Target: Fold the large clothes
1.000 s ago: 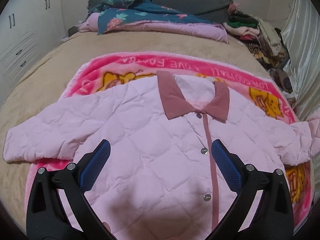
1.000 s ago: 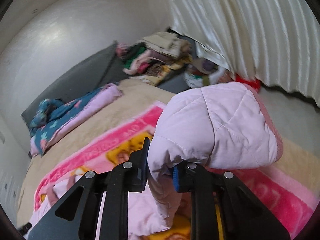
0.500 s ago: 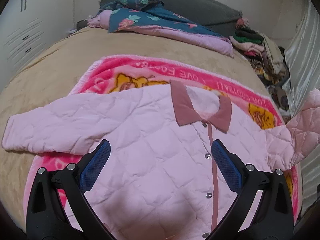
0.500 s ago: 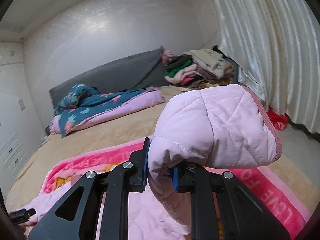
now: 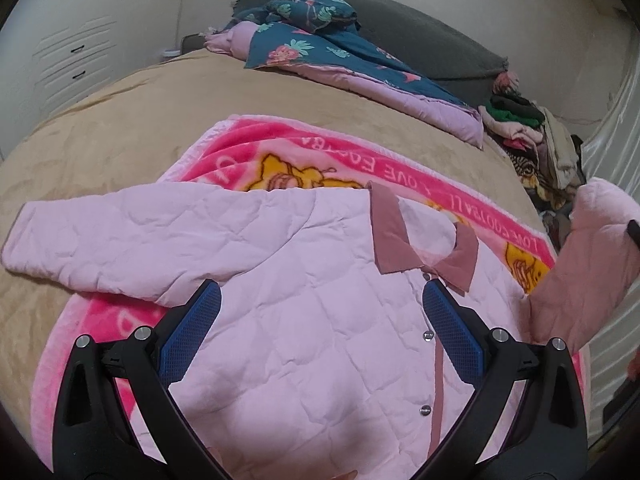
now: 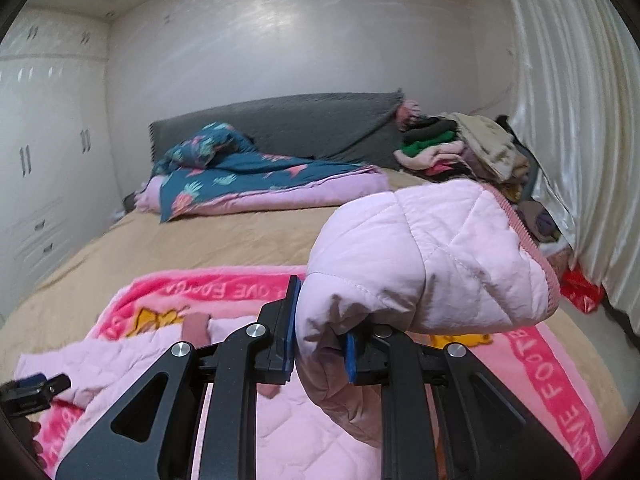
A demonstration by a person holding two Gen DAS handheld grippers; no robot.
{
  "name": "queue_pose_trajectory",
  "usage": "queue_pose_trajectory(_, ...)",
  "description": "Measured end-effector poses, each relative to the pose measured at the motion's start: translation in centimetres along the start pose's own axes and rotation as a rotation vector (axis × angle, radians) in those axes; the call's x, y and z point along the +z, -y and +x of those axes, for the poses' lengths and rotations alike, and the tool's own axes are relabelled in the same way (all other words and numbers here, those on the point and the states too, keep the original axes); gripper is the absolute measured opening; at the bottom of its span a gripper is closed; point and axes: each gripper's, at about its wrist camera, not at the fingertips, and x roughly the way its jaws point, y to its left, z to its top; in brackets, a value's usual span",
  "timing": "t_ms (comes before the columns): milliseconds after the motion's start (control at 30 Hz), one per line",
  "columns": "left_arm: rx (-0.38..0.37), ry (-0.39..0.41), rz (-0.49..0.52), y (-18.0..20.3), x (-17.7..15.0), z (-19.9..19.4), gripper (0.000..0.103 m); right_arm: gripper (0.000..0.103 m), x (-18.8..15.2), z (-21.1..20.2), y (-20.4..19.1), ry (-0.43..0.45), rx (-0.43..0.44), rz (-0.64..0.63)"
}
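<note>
A pink quilted jacket (image 5: 312,312) with a dusty-rose collar (image 5: 390,236) lies front up, buttoned, on a pink cartoon blanket (image 5: 280,152). Its left sleeve (image 5: 120,236) is spread flat to the left. My left gripper (image 5: 320,332) is open and empty, hovering over the jacket's chest. My right gripper (image 6: 320,336) is shut on the right sleeve's cuff end (image 6: 432,264) and holds it lifted above the blanket; the raised sleeve also shows at the right edge of the left wrist view (image 5: 592,264). The left gripper's tip shows at the lower left of the right wrist view (image 6: 36,388).
The blanket lies on a tan bed (image 5: 120,120). A teal floral quilt (image 5: 340,52) lies by the grey headboard (image 6: 304,120). A pile of clothes (image 6: 460,148) sits at the far right corner. Curtains (image 6: 580,120) hang on the right, white wardrobes (image 6: 40,160) on the left.
My right gripper has lifted the right sleeve and swung it inward toward the jacket body. My left gripper has shifted left and back over the jacket, still open.
</note>
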Motion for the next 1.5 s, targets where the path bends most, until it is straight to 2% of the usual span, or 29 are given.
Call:
queue_pose_trajectory(333, -0.050, -0.032, -0.071, -1.6, -0.2, 2.7, 0.095, 0.017, -3.6, 3.9, -7.5, -0.071, 0.078, -0.183)
queue_pose_trajectory(700, -0.069, -0.052, -0.141, -4.4, 0.0, 5.2, 0.095, 0.017, -10.2, 8.3, -15.0, -0.192, 0.142, -0.371)
queue_pose_trajectory(967, -0.148, -0.058, -0.175, -4.9, -0.4, 5.7, 0.095, 0.018, -13.8, 9.7, -18.1, -0.247, 0.202, -0.460)
queue_pose_trajectory(1167, -0.212, -0.058, -0.245, -6.1, -0.4, 6.0, 0.095, 0.020, -15.6, 10.7, -19.1, -0.321, 0.261, -0.443)
queue_pose_trajectory(1300, -0.302, -0.077, -0.292, -6.4, -0.7, 6.7, 0.095, 0.028, -17.4, 11.4, -20.2, -0.385, 0.291, -0.455)
queue_pose_trajectory(1367, -0.353, -0.110, -0.325, -6.4, -1.3, 7.7, 0.095, 0.039, -18.0, 11.7, -20.4, -0.432, 0.329, -0.434)
queue_pose_trajectory(1433, -0.383, -0.154, -0.344, -6.2, -2.1, 9.2, 0.095, 0.062, -17.9, 11.4, -19.9, -0.448, 0.371, -0.401)
queue_pose_trajectory(1500, -0.392, -0.184, -0.356, -6.0, -2.6, 10.2, 0.095, 0.071, -17.5, 10.6, -18.9, -0.465, 0.415, -0.338)
